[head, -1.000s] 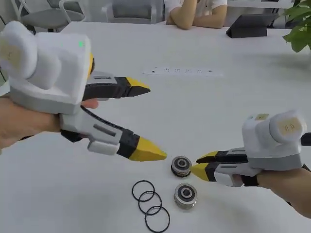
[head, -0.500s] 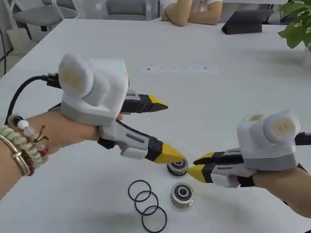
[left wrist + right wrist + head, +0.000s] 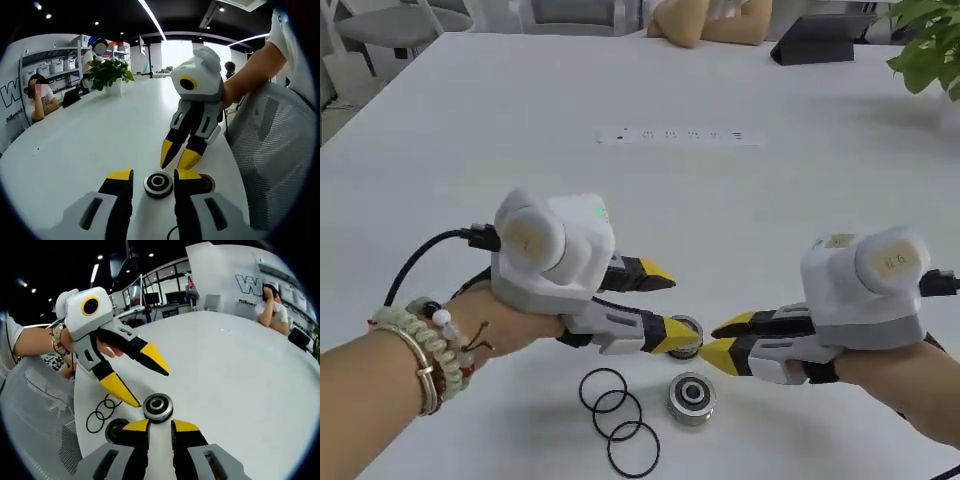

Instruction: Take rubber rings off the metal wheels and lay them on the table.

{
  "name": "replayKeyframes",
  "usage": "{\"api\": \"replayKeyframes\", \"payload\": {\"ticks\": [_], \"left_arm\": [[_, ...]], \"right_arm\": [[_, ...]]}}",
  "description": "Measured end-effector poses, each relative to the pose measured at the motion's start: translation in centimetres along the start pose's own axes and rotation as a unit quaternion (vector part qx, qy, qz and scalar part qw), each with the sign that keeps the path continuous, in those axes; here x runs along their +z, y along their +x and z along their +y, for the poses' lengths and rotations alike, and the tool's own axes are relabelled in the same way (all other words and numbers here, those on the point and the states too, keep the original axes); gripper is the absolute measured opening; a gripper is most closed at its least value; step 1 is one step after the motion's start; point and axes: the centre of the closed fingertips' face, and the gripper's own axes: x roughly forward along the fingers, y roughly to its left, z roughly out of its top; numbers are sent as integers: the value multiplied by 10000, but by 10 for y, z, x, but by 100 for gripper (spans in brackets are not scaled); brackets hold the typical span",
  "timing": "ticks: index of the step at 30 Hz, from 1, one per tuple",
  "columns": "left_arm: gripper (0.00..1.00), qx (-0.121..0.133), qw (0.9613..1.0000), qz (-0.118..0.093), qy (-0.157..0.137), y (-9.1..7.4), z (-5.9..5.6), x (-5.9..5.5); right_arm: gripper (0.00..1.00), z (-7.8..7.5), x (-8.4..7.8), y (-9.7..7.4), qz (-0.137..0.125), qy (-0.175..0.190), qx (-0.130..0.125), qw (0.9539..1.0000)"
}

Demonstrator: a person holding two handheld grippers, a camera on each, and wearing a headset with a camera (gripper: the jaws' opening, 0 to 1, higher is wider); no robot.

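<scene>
Two metal wheels lie on the white table (image 3: 520, 200). The far wheel (image 3: 689, 328) (image 3: 158, 184) (image 3: 158, 407) sits between the jaws of my left gripper (image 3: 672, 306) (image 3: 154, 175), which is open and low over the table. My right gripper (image 3: 720, 338) (image 3: 160, 426) points at the same wheel from the right; its tips are just short of it, narrowly open with nothing between them. The near wheel (image 3: 692, 395) (image 3: 116, 430) lies by itself. Three black rubber rings (image 3: 618, 415) (image 3: 101, 413) lie in a chain to its left.
A person sits at the table's far edge, arms (image 3: 705, 22) resting on it. A dark stand (image 3: 820, 40) and a green plant (image 3: 930, 50) are at the back right. A flat white strip (image 3: 670, 136) lies mid-table. A mesh chair (image 3: 272, 150) stands beside the table.
My left gripper has come down and to the right, and its jaws now stand either side of the far wheel. The right gripper has barely moved. The wheels and rings lie as before.
</scene>
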Motion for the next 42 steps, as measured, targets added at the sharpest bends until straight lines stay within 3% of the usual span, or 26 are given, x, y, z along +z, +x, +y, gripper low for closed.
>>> {"api": "replayKeyframes", "payload": {"ticks": [3,10,12,13,15,20,22,30,42], "left_arm": [[17,14,9999,95,-65,3,1,-6],[12,-44,9997,184,-130,9,-5,-12],[11,-72,9996,250,-90,10,-7,-14],[11,-62,9992,398,-20,11,-7,-19],[9,-92,9992,338,-169,16,-9,-15],[8,-53,9994,294,-172,10,-9,-15],[8,-35,9997,232,-30,9,-10,-13],[8,-1,9997,211,-93,9,-11,-13],[7,40,9997,171,-194,8,-12,-15]], "right_arm": [[14,1,-1,0,20,-36,5,10000],[14,1,-1,1,35,-33,5,10000],[14,1,-2,1,39,-42,6,10000],[14,1,-2,1,41,-46,4,10000],[14,1,-1,1,38,-46,8,10000],[14,2,-2,3,55,-68,2,10000],[15,2,-2,4,56,-66,-4,10000],[17,1,-2,9,79,-134,-105,9998],[6,0,-7,9,117,-63,-43,9999]]}}
